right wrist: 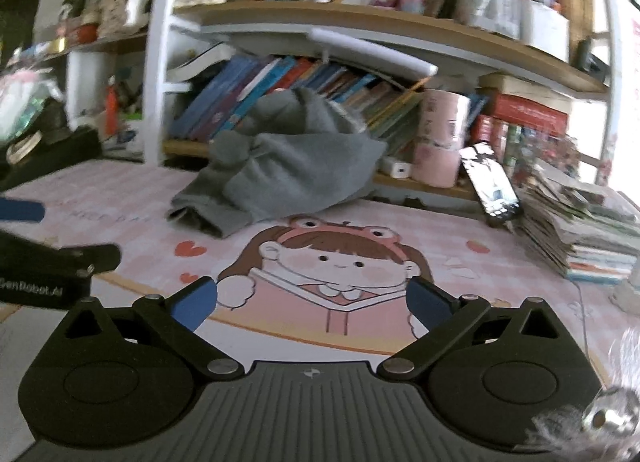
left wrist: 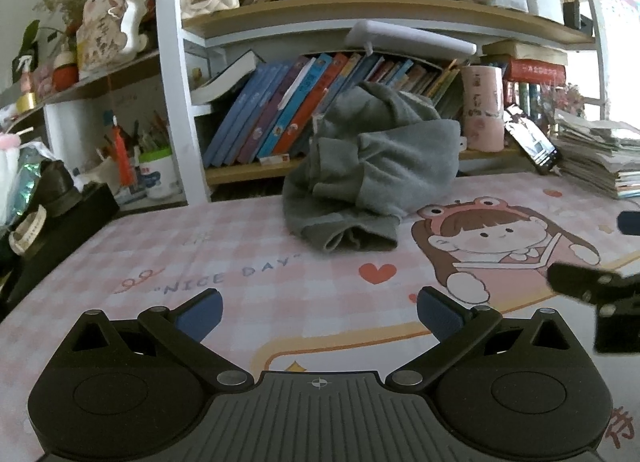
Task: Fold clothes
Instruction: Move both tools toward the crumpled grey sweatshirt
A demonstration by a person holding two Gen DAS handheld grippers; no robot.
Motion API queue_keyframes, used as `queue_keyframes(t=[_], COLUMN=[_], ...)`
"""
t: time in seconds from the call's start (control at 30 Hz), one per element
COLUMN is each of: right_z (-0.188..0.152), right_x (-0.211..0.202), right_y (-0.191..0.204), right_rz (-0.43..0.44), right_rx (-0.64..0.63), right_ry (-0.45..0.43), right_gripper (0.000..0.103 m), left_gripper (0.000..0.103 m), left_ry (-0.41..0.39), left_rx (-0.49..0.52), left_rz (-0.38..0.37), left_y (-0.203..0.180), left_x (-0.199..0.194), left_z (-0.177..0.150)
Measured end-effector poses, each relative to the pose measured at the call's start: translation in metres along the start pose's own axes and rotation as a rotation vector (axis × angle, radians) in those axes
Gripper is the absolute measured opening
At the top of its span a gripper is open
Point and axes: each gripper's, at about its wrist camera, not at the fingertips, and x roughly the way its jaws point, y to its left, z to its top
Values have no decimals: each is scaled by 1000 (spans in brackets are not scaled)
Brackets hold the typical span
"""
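A grey fleece garment [left wrist: 372,165] lies crumpled in a heap at the far side of the desk, leaning against the bookshelf; one cuffed end points toward me. It also shows in the right wrist view [right wrist: 288,177], left of centre. My left gripper [left wrist: 318,314] is open over the pink checked desk mat [left wrist: 180,254], well short of the garment, with nothing between its blue pads. My right gripper [right wrist: 312,302] is open too, hovering above the cartoon girl print [right wrist: 328,262], empty. Each gripper shows at the edge of the other's view.
A bookshelf [left wrist: 360,13] packed with books backs the desk. A pink cup [left wrist: 482,105] and a leaning phone [left wrist: 532,137] stand right of the garment. A stack of papers and books [right wrist: 580,229] fills the far right. Black boxes and clutter [left wrist: 52,221] sit at the left.
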Motion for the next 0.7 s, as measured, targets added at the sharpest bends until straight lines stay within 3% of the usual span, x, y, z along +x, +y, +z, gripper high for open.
queue_keyframes(t=[0.17, 0.7], right_z=[9, 37], right_x=[11, 79], right_y=[1, -39], right_rz=[23, 55], right_rx=[-66, 7], right_ry=[-12, -23], right_gripper=[103, 103], left_gripper=[103, 103], left_ry=[6, 40], left_rx=[-13, 29], left_rz=[-35, -26], left_y=[5, 1], left_x=[9, 68], left_z=[11, 44])
